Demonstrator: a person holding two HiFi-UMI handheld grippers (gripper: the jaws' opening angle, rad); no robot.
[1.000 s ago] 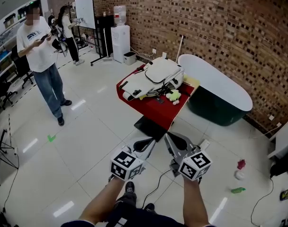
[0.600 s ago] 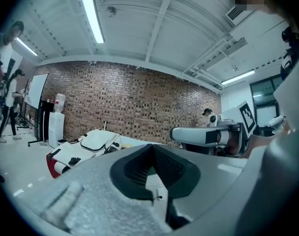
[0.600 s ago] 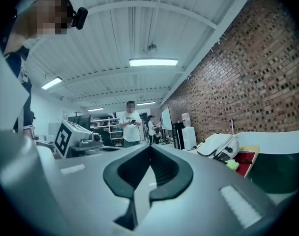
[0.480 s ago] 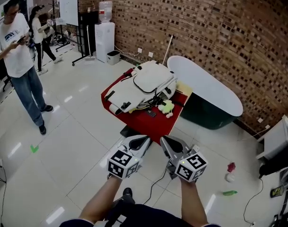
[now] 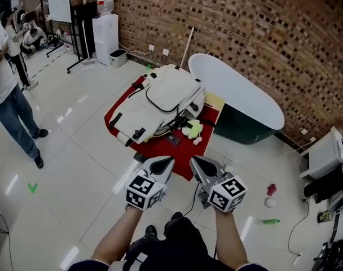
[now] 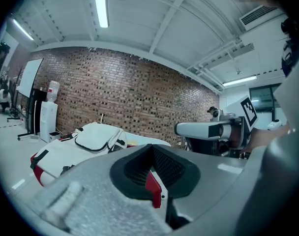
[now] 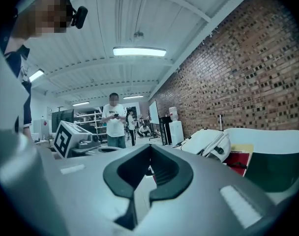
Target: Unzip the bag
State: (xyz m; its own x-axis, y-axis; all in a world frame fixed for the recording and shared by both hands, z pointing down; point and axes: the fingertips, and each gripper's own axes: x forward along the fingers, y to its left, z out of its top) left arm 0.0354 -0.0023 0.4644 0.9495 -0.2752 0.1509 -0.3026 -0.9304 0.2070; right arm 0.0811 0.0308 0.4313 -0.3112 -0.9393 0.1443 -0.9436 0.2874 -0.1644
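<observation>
A white backpack [image 5: 160, 97] with black zip lines lies flat on a red-covered table [image 5: 160, 147], ahead of me. It also shows in the left gripper view as the backpack [image 6: 88, 144] and in the right gripper view as the backpack [image 7: 206, 140]. My left gripper [image 5: 166, 162] and right gripper [image 5: 194, 162] are held side by side in the air just short of the table's near edge, pointing at it. Both are shut with nothing between the jaws. Neither touches the bag.
A white tub [image 5: 236, 86] with a dark green side stands right behind the table. A yellow-green plush toy [image 5: 191, 130] lies beside the bag. A person [image 5: 8, 103] stands at the far left, with a water dispenser [image 5: 105, 30] by the brick wall. Small items [image 5: 271, 189] lie on the floor at right.
The table and bag have come closer and slid left in the head view as both grippers travelled toward them. The standing person has drifted to the left edge. The jaws stayed shut.
</observation>
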